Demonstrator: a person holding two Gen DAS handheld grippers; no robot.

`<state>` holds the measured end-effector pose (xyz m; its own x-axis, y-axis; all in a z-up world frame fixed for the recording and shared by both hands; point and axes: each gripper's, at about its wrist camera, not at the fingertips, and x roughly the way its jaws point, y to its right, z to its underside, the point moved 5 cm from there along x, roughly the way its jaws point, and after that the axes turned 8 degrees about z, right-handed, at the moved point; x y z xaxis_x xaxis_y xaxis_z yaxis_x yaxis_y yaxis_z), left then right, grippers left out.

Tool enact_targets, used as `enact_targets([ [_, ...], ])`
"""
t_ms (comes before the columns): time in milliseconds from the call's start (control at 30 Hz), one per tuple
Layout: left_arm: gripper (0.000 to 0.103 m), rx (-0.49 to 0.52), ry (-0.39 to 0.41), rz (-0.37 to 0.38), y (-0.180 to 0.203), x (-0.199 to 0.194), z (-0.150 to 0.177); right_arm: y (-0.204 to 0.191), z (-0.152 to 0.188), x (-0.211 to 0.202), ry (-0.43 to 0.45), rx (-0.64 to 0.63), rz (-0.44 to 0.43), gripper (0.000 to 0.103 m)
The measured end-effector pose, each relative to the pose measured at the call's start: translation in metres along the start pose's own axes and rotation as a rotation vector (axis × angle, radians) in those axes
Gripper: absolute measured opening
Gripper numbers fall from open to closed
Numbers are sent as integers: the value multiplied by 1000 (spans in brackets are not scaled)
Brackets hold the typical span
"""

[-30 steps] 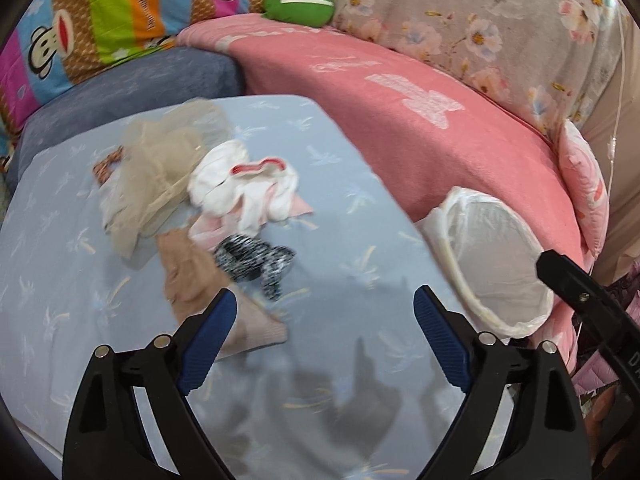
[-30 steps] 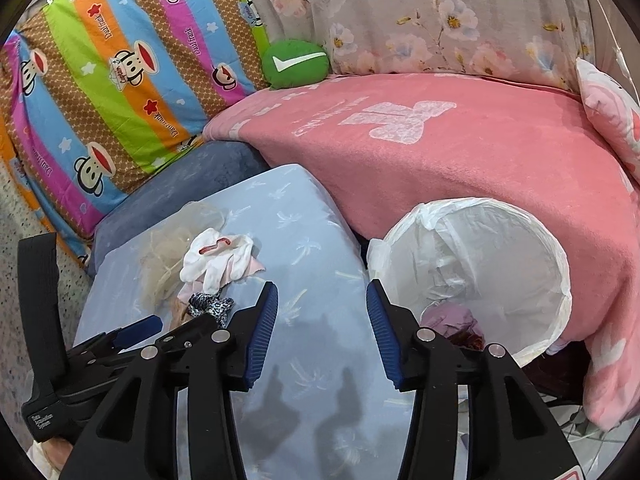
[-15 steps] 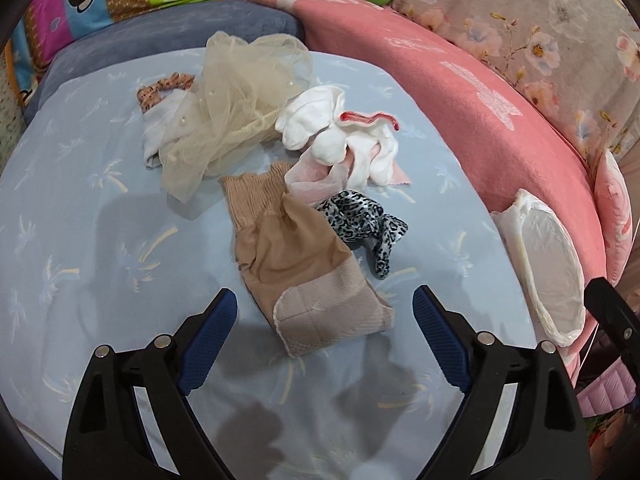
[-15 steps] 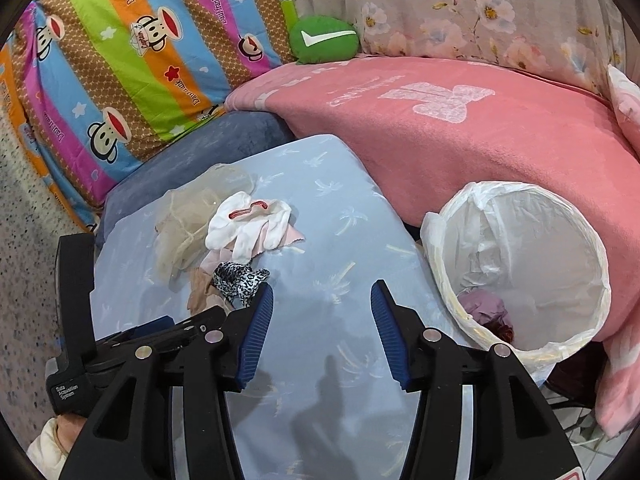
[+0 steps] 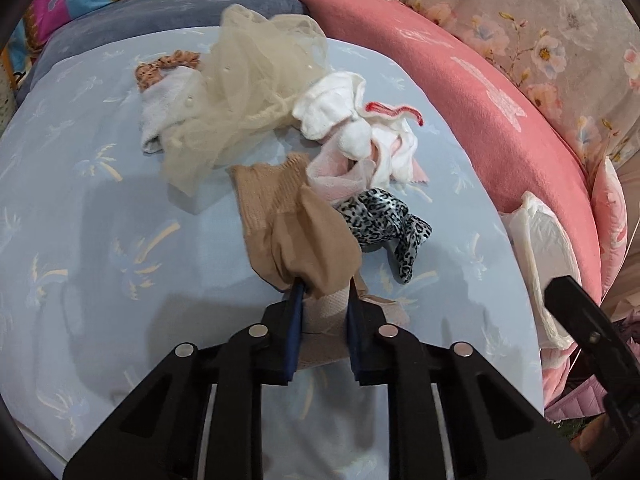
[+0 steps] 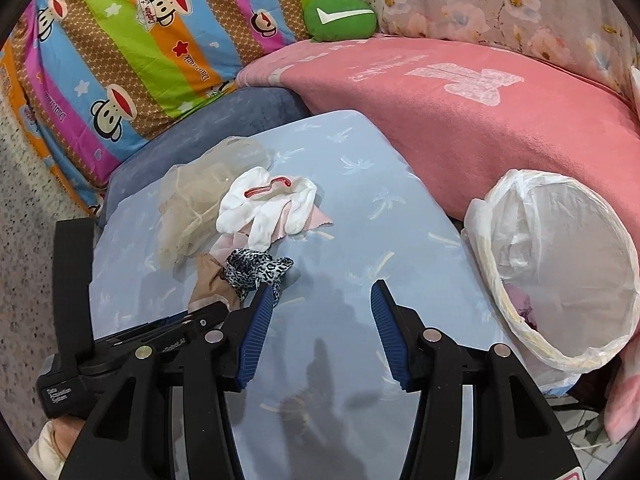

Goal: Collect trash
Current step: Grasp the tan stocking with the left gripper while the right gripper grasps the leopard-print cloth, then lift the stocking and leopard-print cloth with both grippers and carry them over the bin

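My left gripper is shut on a tan nylon stocking that lies bunched on the pale blue cushion. The stocking also shows in the right wrist view. Behind it lie a leopard-print cloth, a white and pink cloth with red trim, and a beige mesh cloth. My right gripper is open and empty above the cushion, right of the pile. A white-lined trash bin stands at the cushion's right edge; it also shows in the left wrist view.
A pink blanket covers the sofa behind the cushion. A striped monkey-print pillow and a green cushion lie at the back. Speckled floor is at the left. Something purple lies inside the bin.
My left gripper moved forward to the pile and closed on the tan stocking. My right gripper stayed open and shifted slightly towards the cushion.
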<state>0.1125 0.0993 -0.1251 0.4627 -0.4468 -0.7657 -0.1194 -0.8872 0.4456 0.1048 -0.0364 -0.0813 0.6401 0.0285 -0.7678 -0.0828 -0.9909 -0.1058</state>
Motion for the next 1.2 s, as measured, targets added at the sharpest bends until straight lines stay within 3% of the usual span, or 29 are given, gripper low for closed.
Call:
enact_targets([
  [567, 18, -7, 77, -60, -18, -24, -23, -52, -7, 77, -90, -50, -46, 50],
  [667, 18, -8, 75, -61, -19, -21, -24, -53, -4, 87, -111, -45, -55, 43],
  [833, 18, 2, 66, -59, -16, -19, -24, -53, 3, 94, -148, -44, -68, 6],
  [1200, 18, 64, 87, -45, 15, -26, -25, -22, -15, 40, -32, -4, -73, 3],
])
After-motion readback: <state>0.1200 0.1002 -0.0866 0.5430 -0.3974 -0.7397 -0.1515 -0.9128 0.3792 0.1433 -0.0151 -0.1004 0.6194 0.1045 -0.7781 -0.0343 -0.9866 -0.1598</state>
